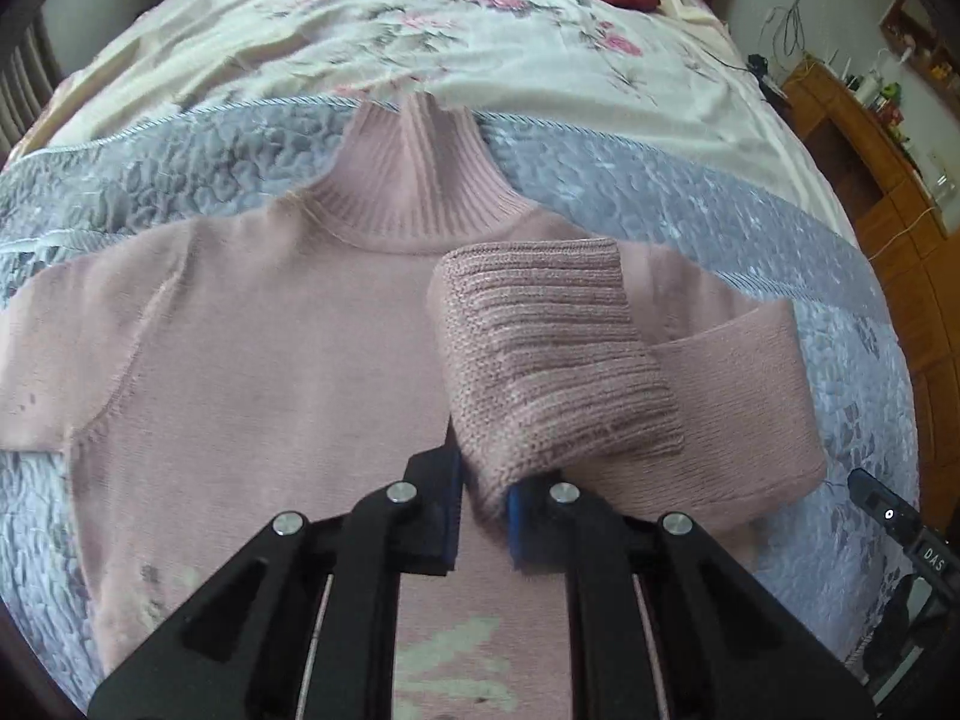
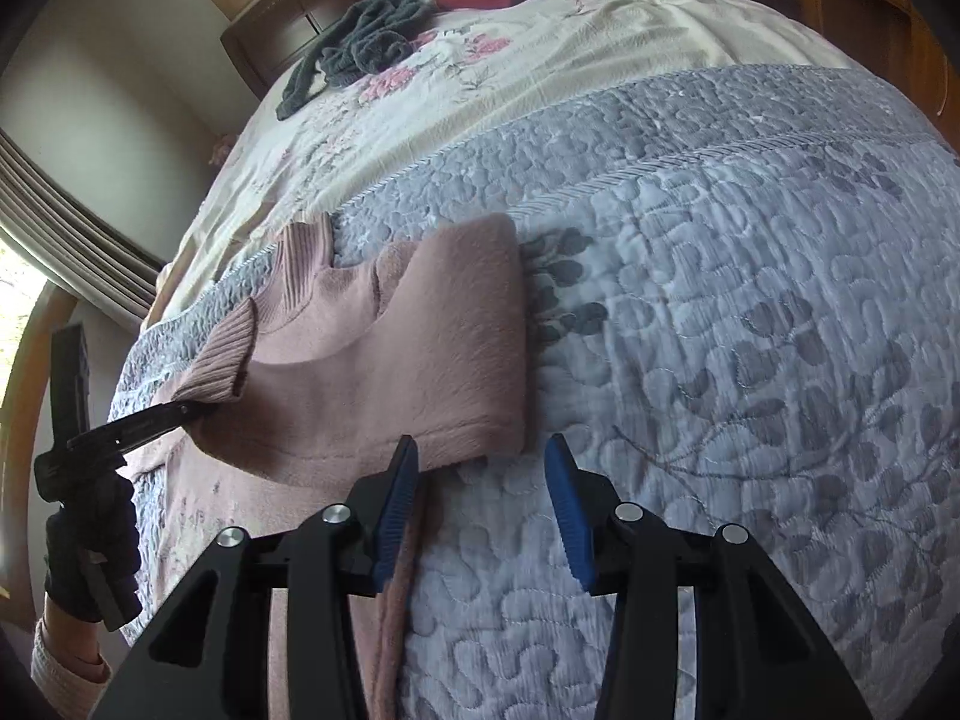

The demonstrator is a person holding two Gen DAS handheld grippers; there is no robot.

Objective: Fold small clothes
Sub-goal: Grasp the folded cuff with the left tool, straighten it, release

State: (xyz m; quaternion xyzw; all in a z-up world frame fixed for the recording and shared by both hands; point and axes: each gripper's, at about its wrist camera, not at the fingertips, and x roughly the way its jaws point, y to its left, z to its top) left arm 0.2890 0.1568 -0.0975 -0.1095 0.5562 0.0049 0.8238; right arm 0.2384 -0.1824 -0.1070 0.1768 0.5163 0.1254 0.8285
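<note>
Sweater [image 1: 252, 324], pink, flat on the quilted bed [image 2: 750, 312]: left tool [image 1: 483, 507] pinches its ribbed cuff [image 1: 540, 354] (sleeve folded across the chest), right tool [image 2: 480, 501] spread wide beside the fold; farther back, grey clothes [image 2: 366, 42] lie heaped.

Dusty-pink turtleneck sweater [image 1: 252, 360] flat on quilted bed, ribbed cuff [image 1: 540, 348] of one sleeve folded across chest, faint, possibly printed, pattern near hem
</note>
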